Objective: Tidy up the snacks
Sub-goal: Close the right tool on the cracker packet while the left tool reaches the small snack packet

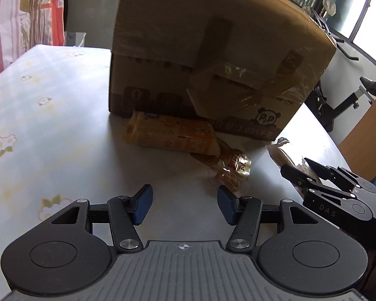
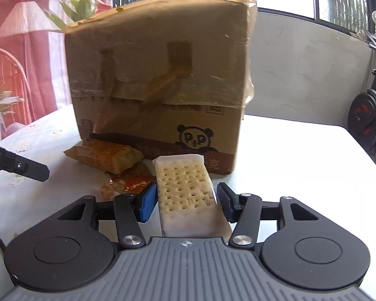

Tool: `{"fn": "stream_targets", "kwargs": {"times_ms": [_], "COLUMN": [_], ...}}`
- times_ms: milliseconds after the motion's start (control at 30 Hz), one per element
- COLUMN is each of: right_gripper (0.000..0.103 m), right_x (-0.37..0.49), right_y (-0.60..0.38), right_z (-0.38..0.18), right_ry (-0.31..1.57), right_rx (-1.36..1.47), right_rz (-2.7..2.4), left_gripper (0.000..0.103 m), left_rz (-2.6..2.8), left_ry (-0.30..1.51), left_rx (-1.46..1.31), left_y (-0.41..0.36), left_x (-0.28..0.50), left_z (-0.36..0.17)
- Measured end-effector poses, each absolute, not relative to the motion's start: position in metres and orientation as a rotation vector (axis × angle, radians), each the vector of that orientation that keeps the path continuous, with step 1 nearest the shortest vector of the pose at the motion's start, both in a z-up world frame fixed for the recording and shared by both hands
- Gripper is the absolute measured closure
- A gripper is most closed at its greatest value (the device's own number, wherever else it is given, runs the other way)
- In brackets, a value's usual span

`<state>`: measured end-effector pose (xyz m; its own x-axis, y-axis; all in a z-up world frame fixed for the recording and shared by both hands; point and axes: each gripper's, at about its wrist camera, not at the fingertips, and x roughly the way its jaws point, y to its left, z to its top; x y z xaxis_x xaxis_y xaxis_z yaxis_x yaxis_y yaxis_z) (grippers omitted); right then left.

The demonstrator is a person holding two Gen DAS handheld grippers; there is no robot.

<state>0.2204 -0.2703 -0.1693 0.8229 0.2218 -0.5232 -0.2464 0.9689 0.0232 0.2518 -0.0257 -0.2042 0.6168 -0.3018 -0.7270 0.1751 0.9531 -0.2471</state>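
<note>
Cracker pack going to the box

The right gripper (image 2: pixel 185 200) is clamping the cracker pack (image 2: pixel 185 195) before the box (image 2: pixel 158 85); the left gripper (image 1: pixel 185 200) is hanging open over the bench (image 1: pixel 62 130). Lift level, squeeze gently.

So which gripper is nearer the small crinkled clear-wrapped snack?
Left. The left gripper hovers right by the crinkled snack, one pad beside it; the right gripper sits off to its side, holding a cracker pack.

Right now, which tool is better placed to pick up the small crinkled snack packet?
Left. The left tool is empty, with the small crinkled packet just ahead of it. The right tool already carries the cracker pack.
</note>
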Motion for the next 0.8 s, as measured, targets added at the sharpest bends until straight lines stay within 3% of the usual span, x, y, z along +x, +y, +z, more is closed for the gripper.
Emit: {"fn": "stream_targets", "kwargs": {"times_ms": [400,800], "right_gripper": [0.048,0.048], "right_x": [0.223,0.222], "right_y": [-0.285,-0.291], "right_z": [-0.177,-0.177], "right_ry": [0.578,0.573], "right_rx": [0.012,0.054], "right_rz": [0.272,0.286], "left_gripper": [0.054,0.054], "left_rz": [-0.297,-0.275], "left_ry": [1.006,0.926], "left_rx": [-0.299,-0.114], "left_y": [-0.069,-0.115], "left_x": [0.294,0.299], "left_z": [-0.223,-0.229]}}
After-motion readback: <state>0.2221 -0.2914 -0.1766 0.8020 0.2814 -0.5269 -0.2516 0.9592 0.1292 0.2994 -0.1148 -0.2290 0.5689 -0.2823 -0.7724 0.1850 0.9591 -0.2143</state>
